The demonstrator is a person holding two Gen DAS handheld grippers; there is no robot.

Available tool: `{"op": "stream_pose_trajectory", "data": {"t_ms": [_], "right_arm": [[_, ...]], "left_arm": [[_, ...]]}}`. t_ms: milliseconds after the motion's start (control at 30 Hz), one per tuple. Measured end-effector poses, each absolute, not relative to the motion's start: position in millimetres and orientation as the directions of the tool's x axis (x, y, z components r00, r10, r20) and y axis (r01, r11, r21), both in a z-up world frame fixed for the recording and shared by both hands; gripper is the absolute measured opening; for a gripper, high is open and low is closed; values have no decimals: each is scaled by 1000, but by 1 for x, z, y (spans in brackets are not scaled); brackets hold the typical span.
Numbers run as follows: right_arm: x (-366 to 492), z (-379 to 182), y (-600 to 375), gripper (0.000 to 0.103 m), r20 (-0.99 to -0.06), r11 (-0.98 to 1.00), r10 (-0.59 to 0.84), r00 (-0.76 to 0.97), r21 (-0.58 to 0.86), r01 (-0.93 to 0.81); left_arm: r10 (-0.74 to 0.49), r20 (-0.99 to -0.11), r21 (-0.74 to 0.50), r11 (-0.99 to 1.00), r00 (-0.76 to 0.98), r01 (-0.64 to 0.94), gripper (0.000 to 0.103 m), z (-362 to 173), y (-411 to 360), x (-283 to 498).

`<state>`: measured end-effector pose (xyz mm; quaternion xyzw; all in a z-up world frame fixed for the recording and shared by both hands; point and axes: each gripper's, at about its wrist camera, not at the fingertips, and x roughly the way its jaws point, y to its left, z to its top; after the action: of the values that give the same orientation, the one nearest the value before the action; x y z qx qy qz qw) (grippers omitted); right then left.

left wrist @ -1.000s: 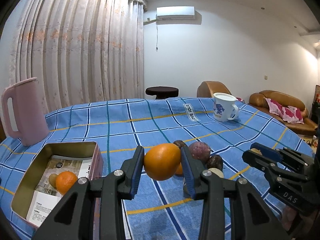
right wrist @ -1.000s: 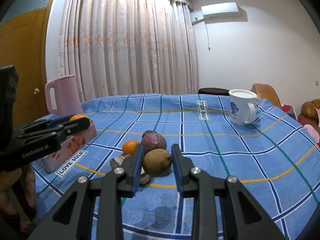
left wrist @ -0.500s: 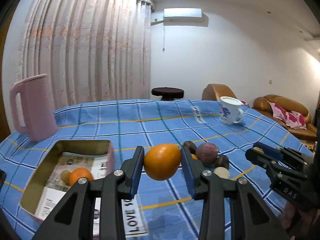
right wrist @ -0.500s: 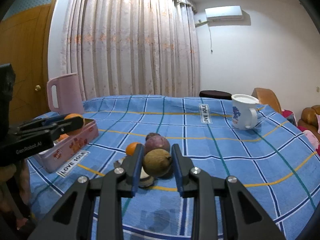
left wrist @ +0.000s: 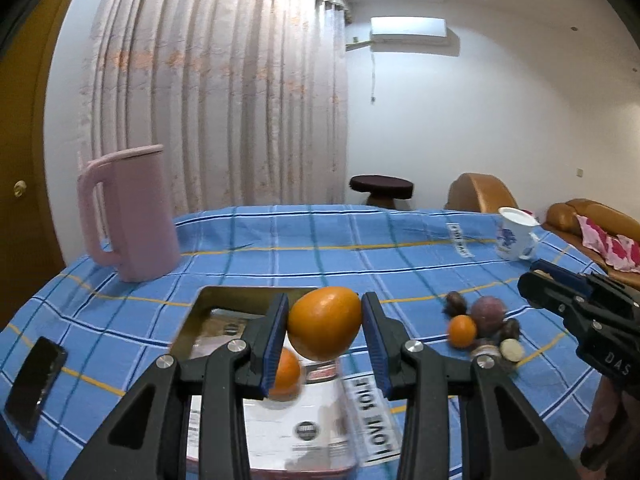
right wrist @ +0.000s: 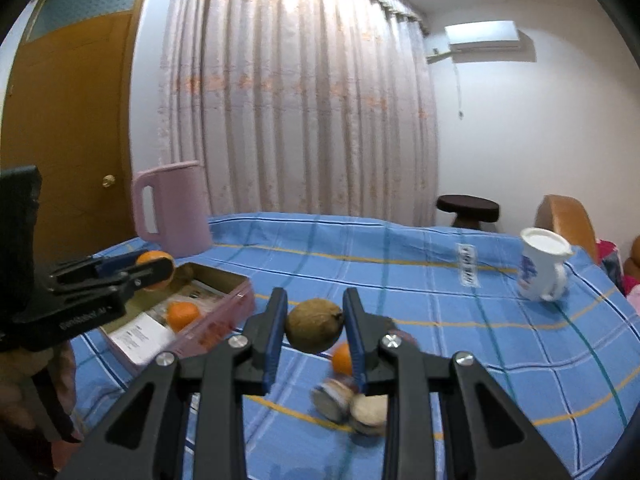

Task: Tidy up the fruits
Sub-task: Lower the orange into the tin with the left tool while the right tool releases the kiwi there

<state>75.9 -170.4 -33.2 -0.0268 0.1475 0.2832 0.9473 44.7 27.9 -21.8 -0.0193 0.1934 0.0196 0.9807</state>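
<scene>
My left gripper (left wrist: 324, 328) is shut on a large orange (left wrist: 323, 322) and holds it above the open tin box (left wrist: 208, 300), which holds a small orange (left wrist: 285, 374). In the right wrist view the left gripper (right wrist: 154, 266) and the box (right wrist: 224, 300) sit at the left. My right gripper (right wrist: 314, 326) is shut on a brown round fruit (right wrist: 314, 325), lifted above the cloth. A pile of fruits remains on the cloth: a small orange (left wrist: 462, 331), a purple fruit (left wrist: 487, 311), dark ones and flat pale pieces (right wrist: 368, 414).
A pink jug (left wrist: 132, 212) stands at the back left. A white mug (left wrist: 514, 234) stands at the far right. A black phone (left wrist: 34, 388) lies near the left edge of the blue checked tablecloth (left wrist: 320, 248). Sofas lie beyond the table.
My left gripper has carried the large orange left, from beside the pile to over the tin box. My right gripper has lifted the brown fruit and swung left toward the box.
</scene>
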Motion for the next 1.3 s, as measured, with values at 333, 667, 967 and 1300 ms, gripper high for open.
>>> {"op": "stream_pose_trajectory", "data": {"t_ms": [333, 667, 967, 1300], "right_arm": [[88, -46, -82, 31, -374, 724, 649, 663, 33, -689], [91, -78, -18, 31, -484, 647, 672, 560, 15, -763], [94, -87, 0, 32, -566, 630, 637, 523, -10, -777], [92, -71, -40, 63, -497, 685, 645, 581, 40, -727]], "left_arm": [[121, -451, -38, 987, 884, -154, 40, -40, 86, 46], [123, -524, -62, 981, 843, -182, 40, -61, 115, 51], [129, -554, -50, 981, 823, -188, 40, -69, 113, 55], [122, -521, -48, 984, 844, -172, 66, -57, 100, 44]]}}
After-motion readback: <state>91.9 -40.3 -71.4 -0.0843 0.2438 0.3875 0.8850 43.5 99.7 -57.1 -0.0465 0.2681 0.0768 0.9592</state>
